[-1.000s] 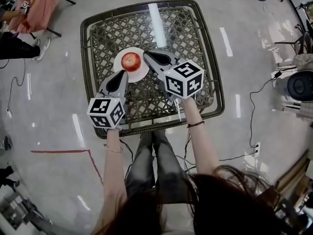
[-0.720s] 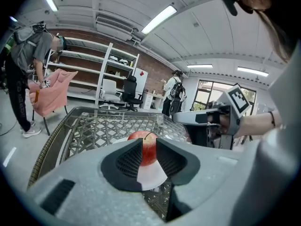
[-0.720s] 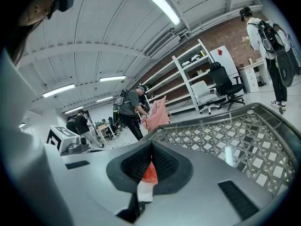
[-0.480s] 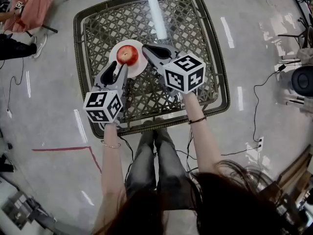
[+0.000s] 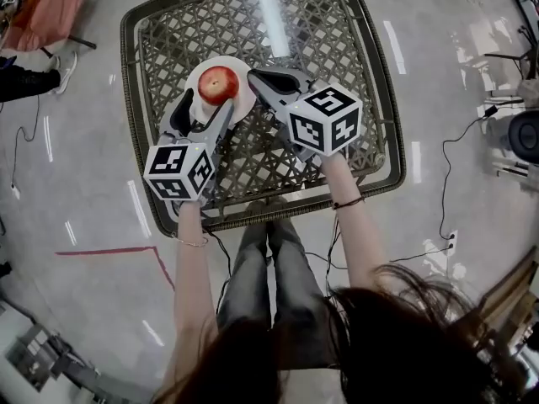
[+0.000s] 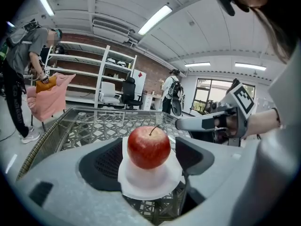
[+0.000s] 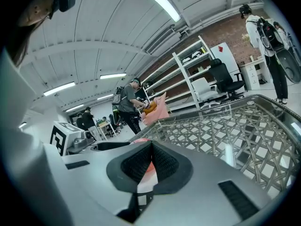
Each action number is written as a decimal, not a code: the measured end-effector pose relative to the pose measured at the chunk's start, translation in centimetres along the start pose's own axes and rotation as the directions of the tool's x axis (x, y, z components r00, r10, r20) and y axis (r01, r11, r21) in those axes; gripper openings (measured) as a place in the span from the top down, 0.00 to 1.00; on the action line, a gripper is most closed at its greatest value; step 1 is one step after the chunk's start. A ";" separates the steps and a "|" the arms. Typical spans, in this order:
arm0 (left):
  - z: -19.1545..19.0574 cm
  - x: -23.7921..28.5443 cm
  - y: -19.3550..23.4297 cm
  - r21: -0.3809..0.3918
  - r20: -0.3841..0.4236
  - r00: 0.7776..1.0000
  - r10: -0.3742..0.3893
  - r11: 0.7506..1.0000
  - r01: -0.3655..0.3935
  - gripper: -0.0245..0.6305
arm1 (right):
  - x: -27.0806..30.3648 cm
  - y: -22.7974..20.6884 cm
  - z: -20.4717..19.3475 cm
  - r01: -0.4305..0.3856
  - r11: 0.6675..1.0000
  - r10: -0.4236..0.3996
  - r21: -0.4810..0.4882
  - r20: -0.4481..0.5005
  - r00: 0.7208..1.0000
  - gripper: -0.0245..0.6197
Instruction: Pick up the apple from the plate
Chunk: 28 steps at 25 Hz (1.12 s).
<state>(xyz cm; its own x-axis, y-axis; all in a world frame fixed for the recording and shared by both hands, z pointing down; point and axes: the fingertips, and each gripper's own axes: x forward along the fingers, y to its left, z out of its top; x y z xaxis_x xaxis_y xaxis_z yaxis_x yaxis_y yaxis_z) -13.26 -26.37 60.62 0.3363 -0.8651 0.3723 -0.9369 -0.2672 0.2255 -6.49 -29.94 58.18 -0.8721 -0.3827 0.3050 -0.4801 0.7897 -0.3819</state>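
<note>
The left gripper (image 5: 205, 110) has just been opening its jaws, which stand wide around the apple (image 5: 218, 84) without pressing it. The apple sits on the white plate (image 5: 245, 101), at the table's (image 5: 341, 45) ten o'clock. At the apple's three o'clock, the right gripper (image 5: 256, 76) is closed and empty.

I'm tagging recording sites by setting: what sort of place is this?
Probably a lab or workshop-style office: open shelving against a brick wall, office chairs, and strip lights on the ceiling.
</note>
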 end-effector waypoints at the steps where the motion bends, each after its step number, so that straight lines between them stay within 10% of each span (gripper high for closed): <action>1: 0.0 0.2 0.0 0.004 -0.001 1.000 -0.004 1.000 0.004 0.43 | 0.1 0.0 -0.2 0.000 1.000 0.000 0.000 -0.003 1.000 0.95; 28: -0.6 4.0 0.1 0.121 -0.106 0.994 -0.040 0.991 0.052 0.35 | 0.2 -1.5 -0.7 0.019 1.000 -0.020 0.021 0.012 1.000 0.95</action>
<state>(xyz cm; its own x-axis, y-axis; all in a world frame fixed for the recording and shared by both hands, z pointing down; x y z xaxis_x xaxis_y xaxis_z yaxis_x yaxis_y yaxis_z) -11.92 -29.65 62.66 0.3814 -0.8039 0.4564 -0.9227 -0.3615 0.1343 -5.84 -30.87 59.47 -0.8636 -0.4041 0.3015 -0.4988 0.7718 -0.3944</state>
